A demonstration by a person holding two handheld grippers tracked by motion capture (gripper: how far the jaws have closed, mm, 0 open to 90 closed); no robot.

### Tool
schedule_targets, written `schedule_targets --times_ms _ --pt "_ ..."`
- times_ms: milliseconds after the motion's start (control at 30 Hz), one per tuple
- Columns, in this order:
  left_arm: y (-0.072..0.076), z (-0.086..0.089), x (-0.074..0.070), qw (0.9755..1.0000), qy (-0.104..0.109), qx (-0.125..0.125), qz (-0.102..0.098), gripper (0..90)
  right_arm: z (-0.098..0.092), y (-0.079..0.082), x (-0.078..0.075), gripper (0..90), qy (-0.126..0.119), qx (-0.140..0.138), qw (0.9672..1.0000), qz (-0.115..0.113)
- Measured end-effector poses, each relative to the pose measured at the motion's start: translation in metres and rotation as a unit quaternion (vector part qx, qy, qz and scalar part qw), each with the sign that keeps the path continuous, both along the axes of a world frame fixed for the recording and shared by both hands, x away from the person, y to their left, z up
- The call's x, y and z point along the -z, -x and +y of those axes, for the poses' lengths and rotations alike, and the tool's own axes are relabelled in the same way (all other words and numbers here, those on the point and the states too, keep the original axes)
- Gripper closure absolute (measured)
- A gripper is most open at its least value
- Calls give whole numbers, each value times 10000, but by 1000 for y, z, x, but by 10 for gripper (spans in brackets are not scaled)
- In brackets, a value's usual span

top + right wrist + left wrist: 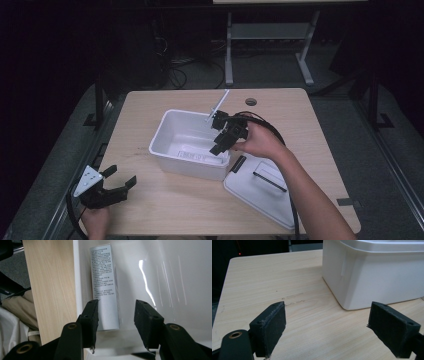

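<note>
The right hand-held gripper (218, 142) hangs over the near right corner of the white tub (170, 131). It points down into the tub. Its jaws are spread apart and nothing is between them. A small white box (105, 285) with tiny print lies flat on the bottom of the tub, close along one wall. In the right gripper view the box lies below the jaws and the pads do not touch it. The person's right arm reaches in from the bottom right, and the hand (260, 141) bends at the wrist. The left hand-held gripper (120, 181) rests low at the near left edge of the tabletop (165, 200). Its jaws are spread wide and empty, and they point toward the tub. The white lid (260, 185) lies flat on the tabletop, just right of the tub.
</note>
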State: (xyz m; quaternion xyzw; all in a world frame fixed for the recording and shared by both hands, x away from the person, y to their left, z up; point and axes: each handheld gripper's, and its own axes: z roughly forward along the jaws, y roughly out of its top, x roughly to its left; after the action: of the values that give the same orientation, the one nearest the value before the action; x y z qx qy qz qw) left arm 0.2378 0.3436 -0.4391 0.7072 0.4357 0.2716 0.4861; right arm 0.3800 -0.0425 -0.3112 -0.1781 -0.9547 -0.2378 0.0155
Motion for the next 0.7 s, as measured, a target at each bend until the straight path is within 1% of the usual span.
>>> schedule_targets --times_ms 267,467,700 --pt "0 0 0 10000 -4 -5 9 136 -22 5 -8 531 1 150 9998 -110" --pt "0 -1 0 10000 -26 0 7 136 -38 10 -11 525 -36 273 9995 -149" --pt "0 -2 0 10000 -31 5 15 136 -55 16 -12 521 -53 381 9991 -181"
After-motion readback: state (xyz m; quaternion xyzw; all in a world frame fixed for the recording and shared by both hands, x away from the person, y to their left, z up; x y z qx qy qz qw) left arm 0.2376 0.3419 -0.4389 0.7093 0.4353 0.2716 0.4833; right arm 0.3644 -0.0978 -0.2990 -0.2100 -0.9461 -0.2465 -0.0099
